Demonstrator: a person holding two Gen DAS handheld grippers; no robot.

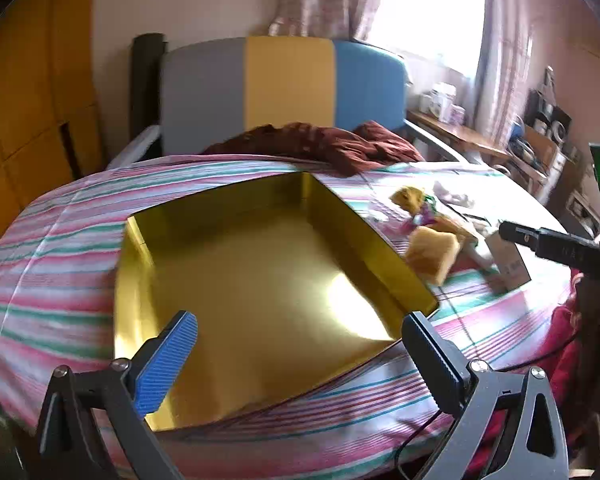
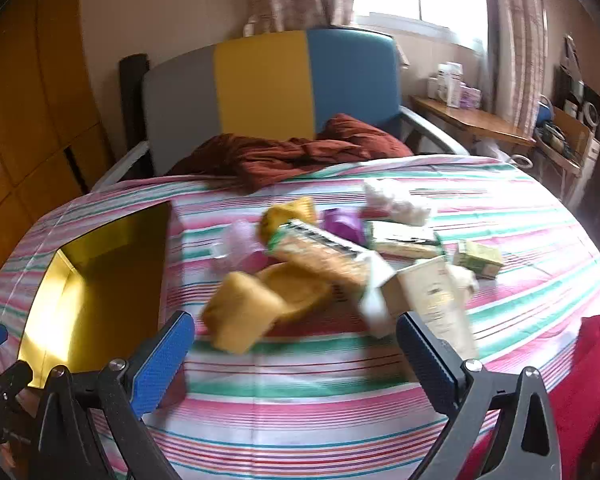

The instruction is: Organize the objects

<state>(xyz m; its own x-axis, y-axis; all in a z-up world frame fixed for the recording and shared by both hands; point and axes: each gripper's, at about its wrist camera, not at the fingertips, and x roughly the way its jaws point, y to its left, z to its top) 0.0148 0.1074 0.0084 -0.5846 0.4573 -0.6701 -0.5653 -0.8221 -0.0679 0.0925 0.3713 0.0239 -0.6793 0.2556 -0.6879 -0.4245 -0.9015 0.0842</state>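
Hand-held gripper (image 2: 296, 344) agape, labels unreadable

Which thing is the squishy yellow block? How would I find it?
Start at the shiny gold tray on the striped bedsheet. Just beside it begins a heap of packets; the yellow sponge block is the heap's nearest piece, plain and unprinted, unlike the packets behind.

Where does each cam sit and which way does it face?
Left wrist: on the left gripper, angled down at the empty gold tray; own open fingers show, right gripper's tip at right.
Right wrist: on the right gripper, angled down at the item pile; own open fingers show.
Shared: tray, yellow sponge, striped bedspread, headboard.
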